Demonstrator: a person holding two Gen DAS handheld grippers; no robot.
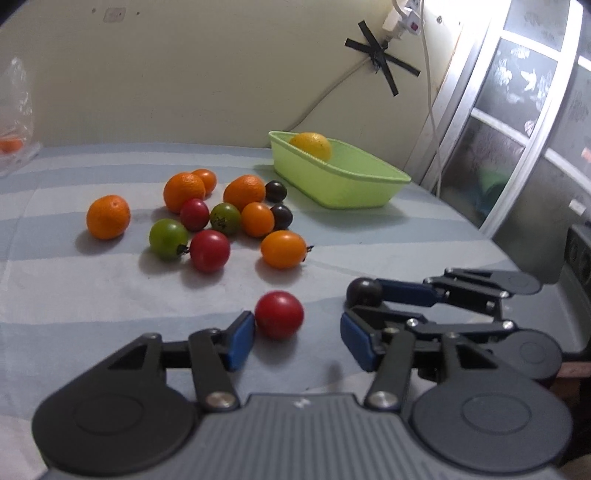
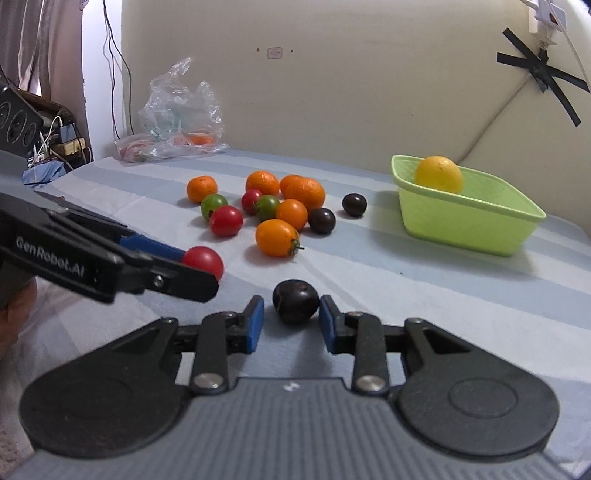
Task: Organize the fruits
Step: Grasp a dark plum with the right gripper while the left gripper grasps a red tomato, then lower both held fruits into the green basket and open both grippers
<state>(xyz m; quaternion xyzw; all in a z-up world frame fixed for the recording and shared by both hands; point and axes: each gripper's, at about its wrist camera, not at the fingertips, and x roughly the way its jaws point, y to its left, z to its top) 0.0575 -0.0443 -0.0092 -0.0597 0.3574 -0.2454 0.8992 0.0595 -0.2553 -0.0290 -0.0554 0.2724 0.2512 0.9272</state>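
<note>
A red tomato (image 1: 279, 314) lies on the striped cloth between the fingers of my left gripper (image 1: 298, 341). It touches the left blue pad and there is a wide gap to the right one, so the jaws stand open. A dark plum-like fruit (image 2: 295, 301) rests on the cloth between the tips of my right gripper (image 2: 291, 325), which is open with a small gap at the left pad. Each gripper shows in the other's view: the right gripper (image 1: 364, 304) and the left gripper (image 2: 201, 271). A green basket (image 1: 332, 184) holds one yellow lemon (image 1: 310, 146).
Several loose fruits (image 1: 207, 218) sit mid-table: oranges and red, green, orange and dark tomatoes. A crumpled plastic bag (image 2: 177, 118) lies at the back left by the wall. The table edge (image 1: 517, 258) drops off on the right near a window. Cables hang from a taped socket (image 1: 395, 22).
</note>
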